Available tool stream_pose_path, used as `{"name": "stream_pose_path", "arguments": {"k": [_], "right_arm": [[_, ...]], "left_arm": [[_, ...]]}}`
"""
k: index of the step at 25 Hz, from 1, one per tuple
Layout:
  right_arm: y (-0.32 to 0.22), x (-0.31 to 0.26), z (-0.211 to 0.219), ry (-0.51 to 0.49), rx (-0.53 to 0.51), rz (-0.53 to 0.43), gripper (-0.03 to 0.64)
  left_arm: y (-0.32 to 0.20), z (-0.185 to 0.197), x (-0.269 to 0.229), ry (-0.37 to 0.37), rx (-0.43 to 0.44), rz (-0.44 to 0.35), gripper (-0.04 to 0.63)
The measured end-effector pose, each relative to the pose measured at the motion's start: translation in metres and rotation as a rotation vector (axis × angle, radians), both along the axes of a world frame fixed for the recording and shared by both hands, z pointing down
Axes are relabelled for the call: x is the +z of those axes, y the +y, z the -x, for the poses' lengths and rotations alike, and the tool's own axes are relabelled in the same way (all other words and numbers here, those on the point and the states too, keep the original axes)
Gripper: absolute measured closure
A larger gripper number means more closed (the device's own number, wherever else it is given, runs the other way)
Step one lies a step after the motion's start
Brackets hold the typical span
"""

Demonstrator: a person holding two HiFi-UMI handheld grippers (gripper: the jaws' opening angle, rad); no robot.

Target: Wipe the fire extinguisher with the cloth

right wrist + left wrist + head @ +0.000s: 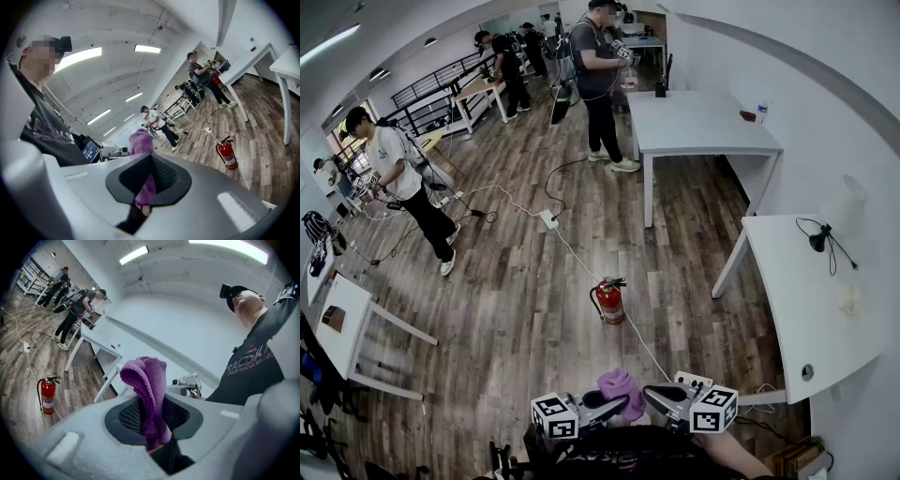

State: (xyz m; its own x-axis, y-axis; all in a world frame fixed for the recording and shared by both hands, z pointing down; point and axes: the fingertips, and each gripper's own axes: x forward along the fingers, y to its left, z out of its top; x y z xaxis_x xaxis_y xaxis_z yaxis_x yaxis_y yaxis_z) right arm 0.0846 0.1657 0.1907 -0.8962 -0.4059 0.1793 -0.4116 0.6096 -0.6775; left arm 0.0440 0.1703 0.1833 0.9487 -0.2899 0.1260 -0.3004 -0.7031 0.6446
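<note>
"Where did the fire extinguisher [609, 302] stand?"

"Upright on the wooden floor [516, 309], well ahead of both grippers. Its label was too small to read."

"And the cloth [147, 380]?"

"Purple, pinched in the closed right gripper [145, 180] and passing between the left gripper's [152, 420] spread jaws. Both grippers were roughly level, tips facing."

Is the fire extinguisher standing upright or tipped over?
Upright. The fire extinguisher stands on its base on the wood floor, handle and hose at the top.
</note>
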Motion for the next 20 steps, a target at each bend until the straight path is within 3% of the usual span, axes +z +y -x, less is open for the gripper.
{"name": "stream_pose_path", "arguments": {"k": [20], "right_arm": [[-0.0043, -0.001, -0.0067, -0.035, -0.002, -0.009, 0.614]], "left_arm": [[-0.0047, -0.0043, 0.0039, -0.01, -0.002, 0.009, 0.503]]}}
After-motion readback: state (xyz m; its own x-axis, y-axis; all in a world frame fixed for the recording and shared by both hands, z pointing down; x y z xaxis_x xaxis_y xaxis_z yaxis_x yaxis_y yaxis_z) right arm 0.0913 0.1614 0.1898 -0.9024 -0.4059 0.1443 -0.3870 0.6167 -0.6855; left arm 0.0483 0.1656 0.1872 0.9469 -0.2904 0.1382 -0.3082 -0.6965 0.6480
